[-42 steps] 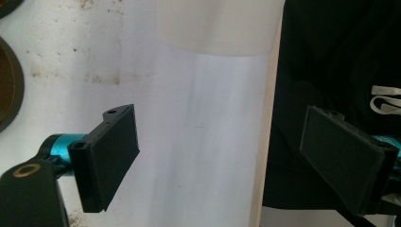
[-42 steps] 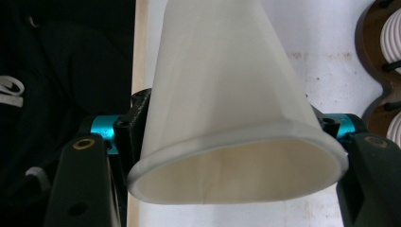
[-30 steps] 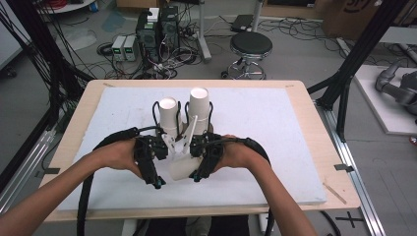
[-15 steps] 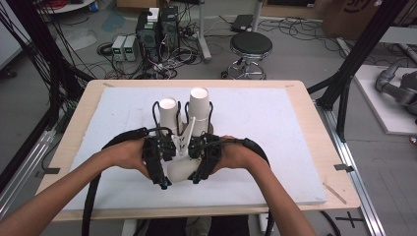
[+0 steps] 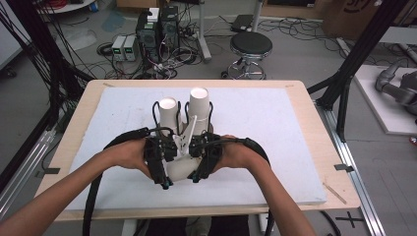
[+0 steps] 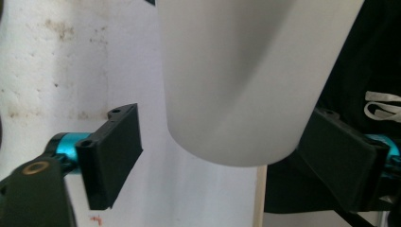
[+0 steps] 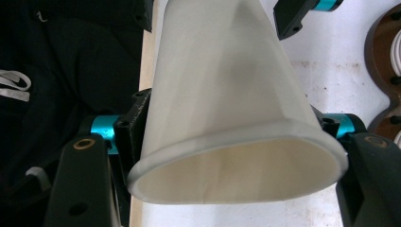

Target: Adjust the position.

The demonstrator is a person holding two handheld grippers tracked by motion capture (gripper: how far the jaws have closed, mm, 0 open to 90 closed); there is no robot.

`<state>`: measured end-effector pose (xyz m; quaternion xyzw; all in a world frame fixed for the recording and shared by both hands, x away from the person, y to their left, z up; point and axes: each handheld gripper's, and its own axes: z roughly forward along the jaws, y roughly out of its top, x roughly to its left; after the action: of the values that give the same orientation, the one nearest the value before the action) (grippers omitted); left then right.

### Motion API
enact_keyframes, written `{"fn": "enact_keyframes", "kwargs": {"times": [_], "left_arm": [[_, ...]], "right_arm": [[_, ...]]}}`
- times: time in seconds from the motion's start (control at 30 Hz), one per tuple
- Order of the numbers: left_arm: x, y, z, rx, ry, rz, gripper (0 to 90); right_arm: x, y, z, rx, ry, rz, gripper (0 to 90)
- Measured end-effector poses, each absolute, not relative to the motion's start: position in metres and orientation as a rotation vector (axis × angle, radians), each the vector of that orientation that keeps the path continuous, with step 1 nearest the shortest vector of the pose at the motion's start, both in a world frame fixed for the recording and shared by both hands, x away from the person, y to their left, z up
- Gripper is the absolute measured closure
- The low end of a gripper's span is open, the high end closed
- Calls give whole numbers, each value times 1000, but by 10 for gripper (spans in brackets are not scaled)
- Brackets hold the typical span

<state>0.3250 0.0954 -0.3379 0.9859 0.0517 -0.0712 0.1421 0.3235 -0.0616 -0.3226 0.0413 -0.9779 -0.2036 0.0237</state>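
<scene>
A white paper cup (image 5: 181, 168) lies on its side near the front of the white board (image 5: 275, 147), held between both grippers. My right gripper (image 7: 231, 132) is shut on the cup (image 7: 222, 94) just behind its rim, which is squeezed into an oval. My left gripper (image 6: 227, 146) straddles the cup's closed bottom end (image 6: 236, 85). Its jaws have just been closing, but the left pad (image 6: 116, 151) stands clear of the cup wall. In the high view the left gripper (image 5: 160, 160) and right gripper (image 5: 204, 157) face each other, almost touching.
Two more white cups (image 5: 167, 114) (image 5: 199, 104) stand upside down in a black wire holder behind the grippers. Its brown base (image 7: 385, 71) lies close to the right gripper. The board rests on a wooden table (image 5: 314, 118); a stool (image 5: 251, 46) and cables are on the floor beyond.
My left gripper has edged right, onto the cup's bottom end, and its jaws have narrowed around it. The right gripper and the cup have stayed in place.
</scene>
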Motion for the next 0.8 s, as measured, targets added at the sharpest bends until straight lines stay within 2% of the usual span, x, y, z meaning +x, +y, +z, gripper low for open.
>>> {"fn": "enact_keyframes", "kwargs": {"times": [0.17, 0.33, 0.43, 0.8], "left_arm": [[324, 97, -339, 2799, 175, -222, 170], [328, 98, -336, 2806, 92, -238, 174], [324, 98, -340, 2759, 147, -269, 208], [328, 101, -338, 2728, 106, -269, 275]], "right_arm": [[324, -63, -322, 119, -3024, -643, 344], [324, -63, -321, 112, -3012, -662, 344], [324, -64, -321, 109, -3017, -666, 344], [326, -64, -320, 100, -3009, -690, 345]]}}
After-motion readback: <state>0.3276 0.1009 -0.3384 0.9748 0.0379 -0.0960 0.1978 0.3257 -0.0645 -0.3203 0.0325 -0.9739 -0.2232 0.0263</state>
